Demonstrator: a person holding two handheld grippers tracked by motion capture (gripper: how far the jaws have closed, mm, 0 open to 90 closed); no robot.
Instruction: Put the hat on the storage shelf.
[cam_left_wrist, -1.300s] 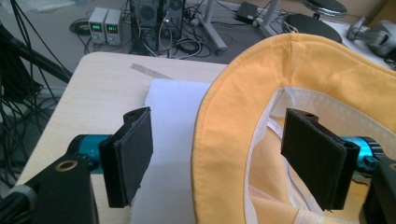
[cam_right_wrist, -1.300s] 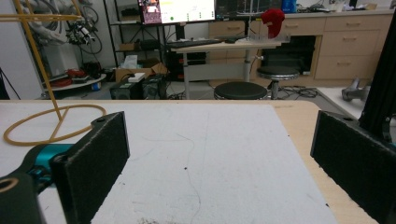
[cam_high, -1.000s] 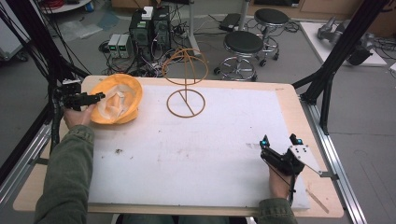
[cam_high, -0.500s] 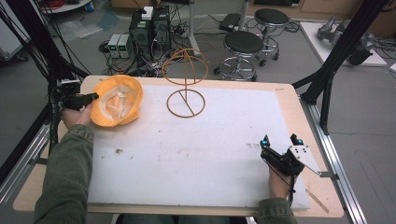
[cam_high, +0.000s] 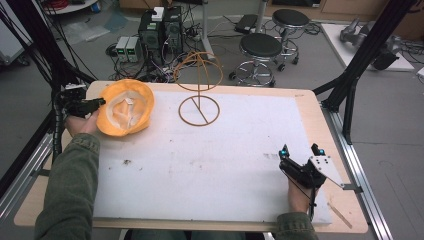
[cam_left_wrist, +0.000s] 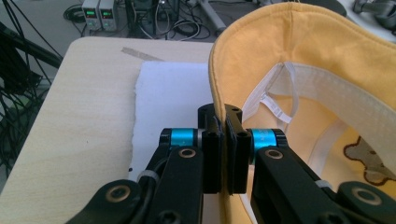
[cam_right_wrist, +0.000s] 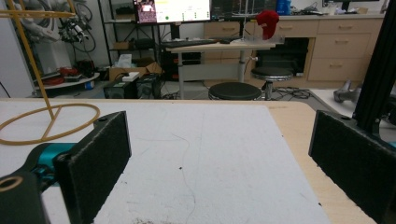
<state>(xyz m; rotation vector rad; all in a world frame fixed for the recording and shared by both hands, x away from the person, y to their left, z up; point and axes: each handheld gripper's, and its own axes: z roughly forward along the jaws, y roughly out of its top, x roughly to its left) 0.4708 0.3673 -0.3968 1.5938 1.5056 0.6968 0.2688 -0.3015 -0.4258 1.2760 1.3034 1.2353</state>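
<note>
1. Near the table's far left corner, the soft yellow cloth hat (cam_high: 125, 106) lies inside-up; the left gripper (cam_high: 97, 102) has just closed its jaws on the brim.
2. From the left gripper view, the hat's white inner band (cam_left_wrist: 327, 84) and a bear print (cam_left_wrist: 369, 158) show.
3. By the near right corner, the right gripper (cam_high: 300, 152) rests, jaws wide apart, gripping nothing.
4. Over the wooden table (cam_high: 320, 107) lies a white sheet (cam_high: 225, 160); a thin brown wire hat stand (cam_high: 199, 100) rises at its far edge; black stools (cam_high: 261, 47) stand beyond.

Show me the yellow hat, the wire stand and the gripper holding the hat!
yellow hat (cam_high: 125, 107): high view, inside of the crown.
wire stand (cam_high: 199, 111): high view, round base ring.
left gripper (cam_left_wrist: 224, 135): left gripper view, jaws clamping the brim.
</note>
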